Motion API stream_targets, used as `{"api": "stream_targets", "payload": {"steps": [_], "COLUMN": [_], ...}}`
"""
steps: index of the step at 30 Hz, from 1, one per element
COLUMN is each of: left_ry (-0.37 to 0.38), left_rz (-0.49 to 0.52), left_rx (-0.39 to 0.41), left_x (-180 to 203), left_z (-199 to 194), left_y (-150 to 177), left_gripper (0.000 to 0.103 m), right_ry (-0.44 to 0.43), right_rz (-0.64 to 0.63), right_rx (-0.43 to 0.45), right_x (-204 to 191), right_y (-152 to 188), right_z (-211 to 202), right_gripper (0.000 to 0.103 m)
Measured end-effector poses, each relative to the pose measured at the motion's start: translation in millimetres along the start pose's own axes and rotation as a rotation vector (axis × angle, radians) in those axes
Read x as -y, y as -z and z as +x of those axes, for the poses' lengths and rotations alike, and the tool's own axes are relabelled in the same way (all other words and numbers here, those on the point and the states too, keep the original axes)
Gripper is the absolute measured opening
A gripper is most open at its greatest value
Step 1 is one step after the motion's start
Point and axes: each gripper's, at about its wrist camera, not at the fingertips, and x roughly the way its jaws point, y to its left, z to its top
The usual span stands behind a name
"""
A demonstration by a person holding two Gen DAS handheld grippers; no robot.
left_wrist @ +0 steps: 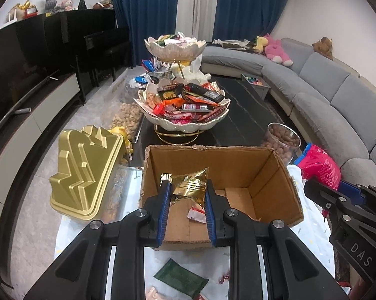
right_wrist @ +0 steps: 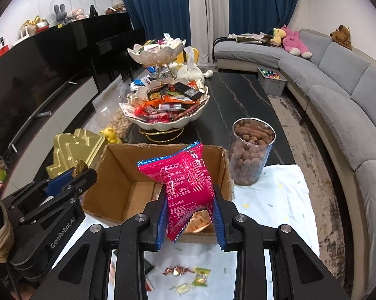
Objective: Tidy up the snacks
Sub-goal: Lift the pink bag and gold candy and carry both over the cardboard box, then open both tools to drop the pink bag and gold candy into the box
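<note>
Above the open cardboard box [left_wrist: 238, 172] near the front of the tabletop [left_wrist: 243, 115], the left gripper [left_wrist: 186, 190] is clamped on a gold foil snack packet [left_wrist: 189, 183] and the right gripper [right_wrist: 190, 197] pinches a pink snack bag [right_wrist: 185, 177]. One small wrapper [left_wrist: 196, 215] lies on the box floor. Just left of the box sits a gold lid [left_wrist: 84, 167], just right a clear jar of nuts [right_wrist: 251, 152]. Beyond stands a two-tier snack stand [right_wrist: 166, 100], heaped with packets. Loose candies [right_wrist: 188, 273] lie on the white cloth [right_wrist: 275, 200] nearest the cameras.
</note>
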Motion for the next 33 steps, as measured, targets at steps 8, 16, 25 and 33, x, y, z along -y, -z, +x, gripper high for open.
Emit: {"api": "stream_targets", "payload": {"steps": [8, 16, 25, 33], "left_ry": [0.013, 0.028, 0.032, -0.016], "left_rz": [-0.008, -0.004, -0.009, -0.013], "left_rx": [-0.03, -0.062, -0.075, -0.048], "left_x": [-2, -3, -4, -10], "left_z": [26, 45, 50, 36], "left_y": [-3, -4, 0, 0], "left_gripper": [0.026, 0.027, 0.047, 0.076], "right_ry": [-0.005, -0.014, -0.011, 0.043], "right_rz": [0.004, -0.003, -0.023, -0.03], "right_rx": [-0.032, -0.053, -0.045, -0.004], "right_x": [0, 0, 0, 1], "right_y": [-3, -4, -7, -9], "right_z": [26, 42, 45, 32], "right_gripper": [0.032, 0.033, 0.039, 0.078]}}
